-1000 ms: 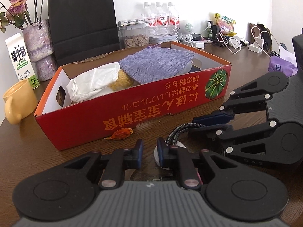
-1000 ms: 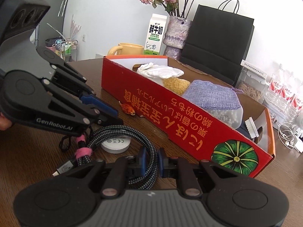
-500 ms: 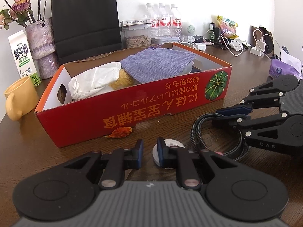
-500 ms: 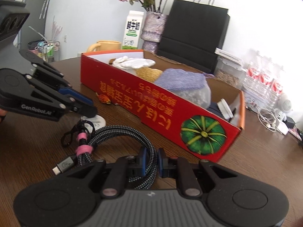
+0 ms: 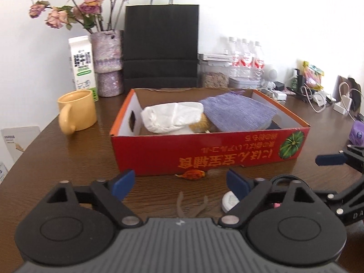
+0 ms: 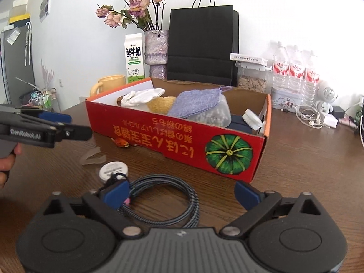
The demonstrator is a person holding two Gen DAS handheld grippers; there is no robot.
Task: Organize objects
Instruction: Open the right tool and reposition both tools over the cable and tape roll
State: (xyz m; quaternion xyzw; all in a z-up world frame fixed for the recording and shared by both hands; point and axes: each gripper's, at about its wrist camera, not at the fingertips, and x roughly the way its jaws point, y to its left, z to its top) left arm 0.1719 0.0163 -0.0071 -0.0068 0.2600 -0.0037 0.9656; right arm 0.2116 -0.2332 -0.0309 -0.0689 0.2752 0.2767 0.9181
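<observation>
Both grippers have just been opening and now stand spread wide with nothing between the pads — the left gripper [image 5: 179, 182] over bare table with a clear plastic clip [image 5: 192, 206] ahead of it, the right gripper [image 6: 182, 195] just above the coiled braided cable [image 6: 163, 201], which lies loose on the table [image 6: 307, 159] beside a small white round puck [image 6: 113, 169]. By the look of it, this is the gap between placements. Next comes choosing one loose piece, likely the cable, closing on the coil and lifting it over the wall of the red cardboard box [image 6: 173, 134]. The box already holds a white cloth bundle [image 6: 142, 96], a lilac woven pouch [image 6: 195, 102], a clear tub of pale beads [image 6: 213, 113] and a white round brush [image 6: 251, 118] — an orange candy wrapper [image 6: 121, 142] lies outside, against the front wall
</observation>
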